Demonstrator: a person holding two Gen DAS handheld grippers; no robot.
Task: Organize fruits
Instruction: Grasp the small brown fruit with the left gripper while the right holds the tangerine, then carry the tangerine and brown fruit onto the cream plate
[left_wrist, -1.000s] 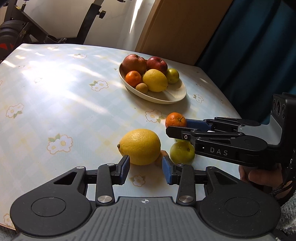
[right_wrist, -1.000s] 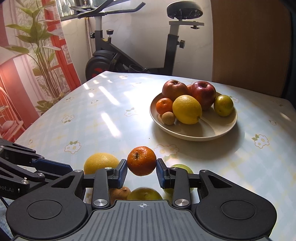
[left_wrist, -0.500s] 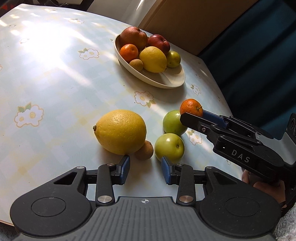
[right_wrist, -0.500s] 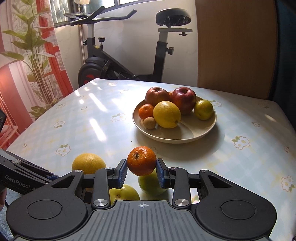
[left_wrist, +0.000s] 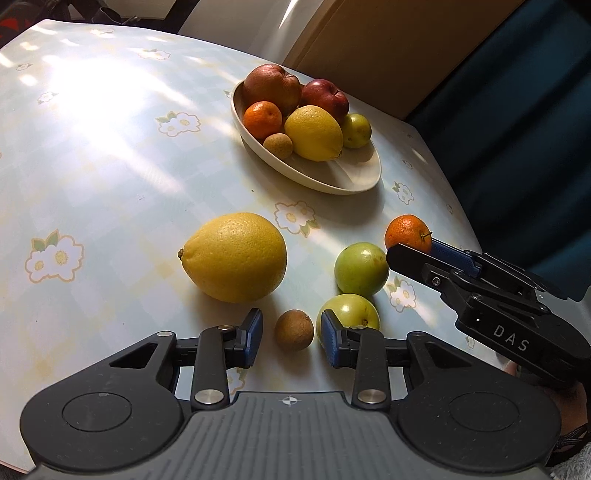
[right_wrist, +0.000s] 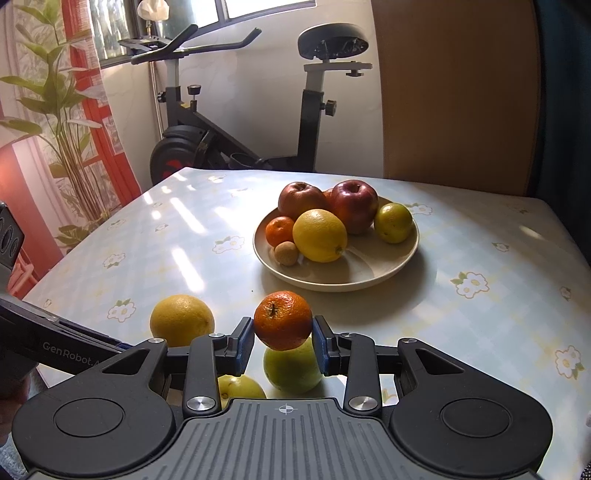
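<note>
I held the little orange (right_wrist: 283, 319) tight in my right claw (right_wrist: 283, 334), my left claw (left_wrist: 291, 332) was open, and the plate (right_wrist: 369, 280) came next.

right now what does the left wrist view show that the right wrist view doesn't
Only the left wrist view shows the small brown fruit on the table between the open left tongs, and both green fruits whole. Only the right wrist view shows the exercise bike, the plant and the right tongs squeezing the mandarin from both sides. Both show the plate of fruit, the big lemon on the table and that held mandarin.
</note>
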